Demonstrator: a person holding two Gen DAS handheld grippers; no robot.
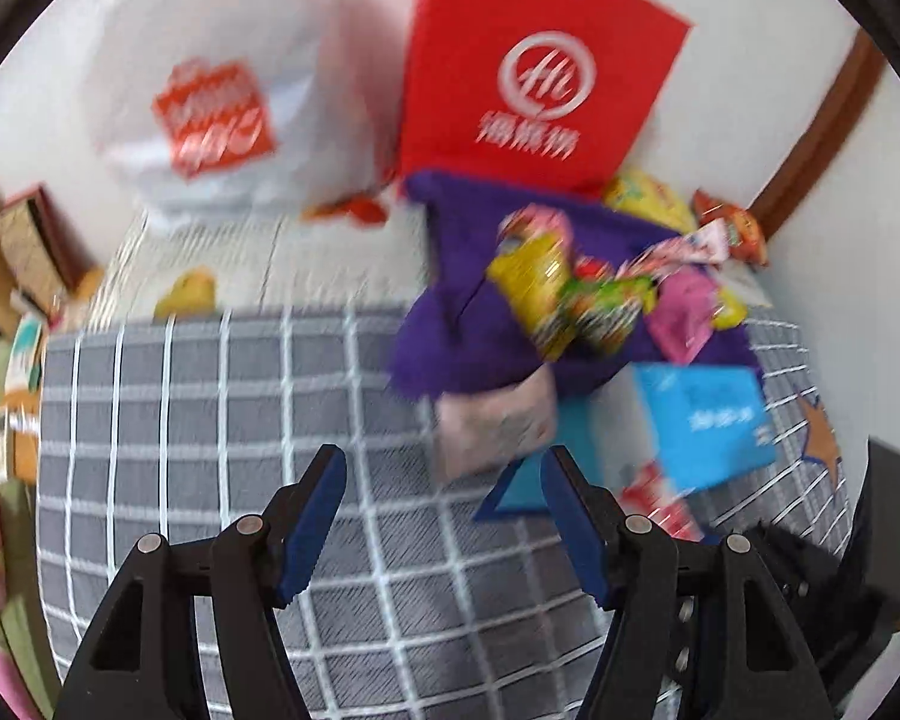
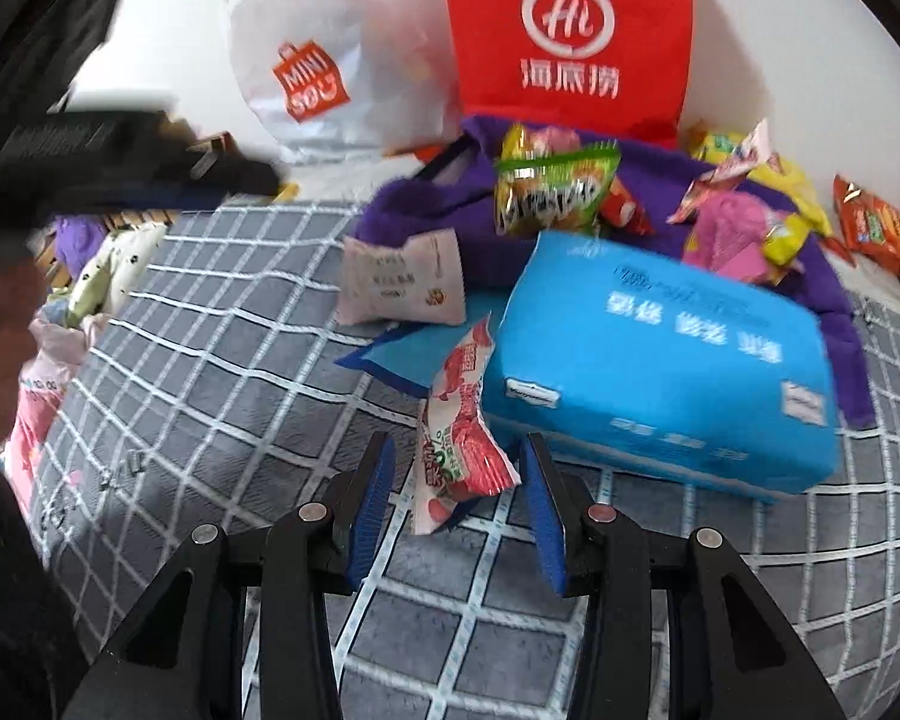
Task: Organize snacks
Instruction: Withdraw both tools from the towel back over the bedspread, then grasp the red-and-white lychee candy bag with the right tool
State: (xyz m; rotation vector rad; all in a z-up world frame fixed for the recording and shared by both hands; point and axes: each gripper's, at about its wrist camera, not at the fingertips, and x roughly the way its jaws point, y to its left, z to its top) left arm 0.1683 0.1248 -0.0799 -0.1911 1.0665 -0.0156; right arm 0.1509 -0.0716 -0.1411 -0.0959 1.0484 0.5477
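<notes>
Grey checked bedding [image 2: 222, 360] fills the lower frame, with two bags, one white [image 2: 330, 54] and one red [image 2: 570, 30], stood at the upper middle. Little is judged sorted: roughly ten snack packets remain heaped on a purple cloth [image 2: 426, 210] beside one blue box [image 2: 660, 372]. Both claws are spread apart: the right claw [image 2: 459, 504] brackets a red packet [image 2: 459, 420], not yet clamped, and the left claw [image 1: 444, 528] is empty.

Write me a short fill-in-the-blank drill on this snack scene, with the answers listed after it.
1. The right gripper is open around a ____ and white snack packet.
2. The left gripper holds ____.
3. The tall bag behind the snack pile is ____.
4. The tissue pack beside the packet is ____.

Answers: red; nothing; red; blue
</notes>
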